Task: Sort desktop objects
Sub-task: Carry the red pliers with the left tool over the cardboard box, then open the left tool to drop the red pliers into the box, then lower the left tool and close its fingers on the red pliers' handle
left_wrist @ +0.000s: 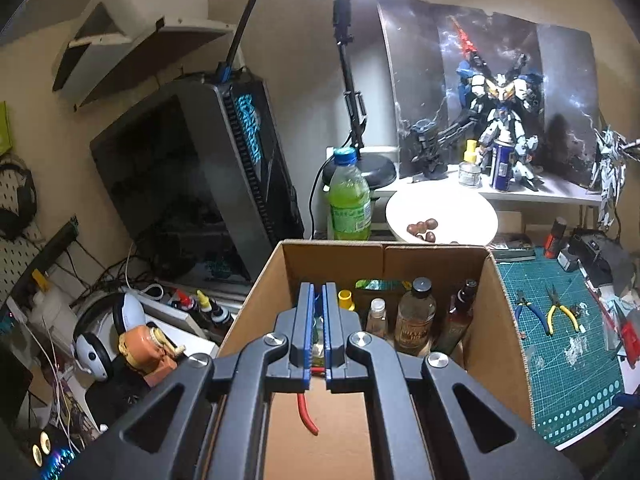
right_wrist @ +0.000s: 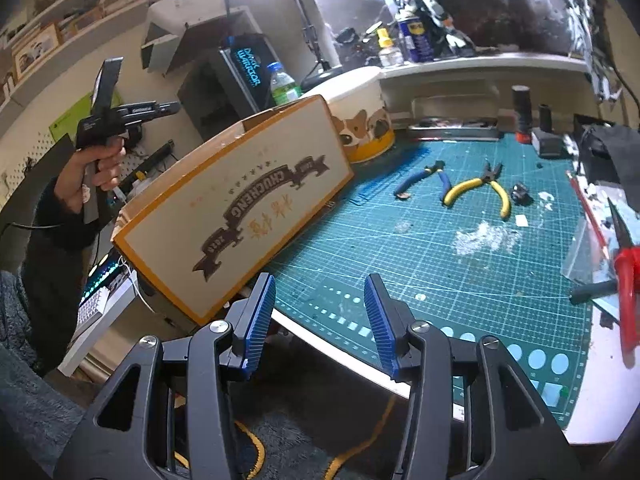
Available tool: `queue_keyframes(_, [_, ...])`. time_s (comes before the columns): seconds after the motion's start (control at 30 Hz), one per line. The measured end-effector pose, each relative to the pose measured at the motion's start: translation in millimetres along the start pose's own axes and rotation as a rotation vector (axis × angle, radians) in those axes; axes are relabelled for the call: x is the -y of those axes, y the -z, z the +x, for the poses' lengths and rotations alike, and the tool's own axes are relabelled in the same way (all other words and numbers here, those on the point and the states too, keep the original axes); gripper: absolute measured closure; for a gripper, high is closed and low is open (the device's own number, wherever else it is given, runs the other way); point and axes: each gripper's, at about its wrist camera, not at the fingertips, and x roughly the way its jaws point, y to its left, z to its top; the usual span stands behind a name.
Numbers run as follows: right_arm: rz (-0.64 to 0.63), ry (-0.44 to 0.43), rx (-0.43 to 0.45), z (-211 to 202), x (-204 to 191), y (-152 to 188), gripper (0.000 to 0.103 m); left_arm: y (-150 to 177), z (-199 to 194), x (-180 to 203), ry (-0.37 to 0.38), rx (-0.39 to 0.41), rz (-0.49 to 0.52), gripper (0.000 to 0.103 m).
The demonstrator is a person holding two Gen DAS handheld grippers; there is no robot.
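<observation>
Left claw over the open box, right claw idle at the counter edge

We see the left claw (left_wrist: 319,300) pinched nearly closed on a thin red-handled tool (left_wrist: 307,414), poised above the open brown cardboard box (left_wrist: 505,320), whose far end holds upright bottles (left_wrist: 414,316). The right claw (right_wrist: 320,312) stands half open and empty over the near edge of the teal cutting mat (right_wrist: 460,272) on the counter. Blue-handled pliers (right_wrist: 420,179) and yellow-handled pliers (right_wrist: 476,190) lie on the mat, well apart from the box.
</observation>
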Motion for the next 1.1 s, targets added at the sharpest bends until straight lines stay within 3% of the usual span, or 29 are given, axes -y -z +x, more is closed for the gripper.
queue_keyframes(0.2, [-0.012, -0.015, 0.007, -1, -5, -1, 0.057, 3, 13, -8, -0.006, -0.064, -0.023, 0.099])
queue_keyframes(0.43, [-0.030, -0.015, 0.012, -4, -7, -7, 0.057, 4, 15, -10, -0.031, -0.080, -0.008, 0.099])
queue_keyframes(0.57, [-0.028, -0.022, 0.016, -4, -6, -6, 0.057, 5, 26, -12, -0.035, -0.142, 0.002, 0.099])
queue_keyframes(0.63, [-0.023, -0.026, 0.016, -3, -5, -4, 0.057, 4, 35, -16, -0.002, -0.203, -0.029, 0.098])
queue_keyframes(0.77, [-0.005, -0.037, 0.012, 1, 1, 0, 0.057, 9, 67, -26, 0.137, -0.424, -0.153, 0.097])
queue_keyframes(0.87, [0.005, -0.044, 0.015, 2, 6, 2, 0.057, 17, 90, -21, 0.133, -0.546, -0.167, 0.084])
queue_keyframes(0.93, [0.012, -0.052, 0.022, 2, 10, 3, 0.056, 20, 105, -15, 0.097, -0.599, -0.149, 0.053])
queue_keyframes(1.0, [0.020, -0.061, 0.024, 2, 14, 4, 0.056, 25, 120, -11, 0.063, -0.648, -0.140, 0.033])
queue_keyframes(1.1, [0.031, -0.076, 0.029, 1, 20, 7, 0.056, 31, 144, -14, -0.005, -0.710, -0.145, 0.032])
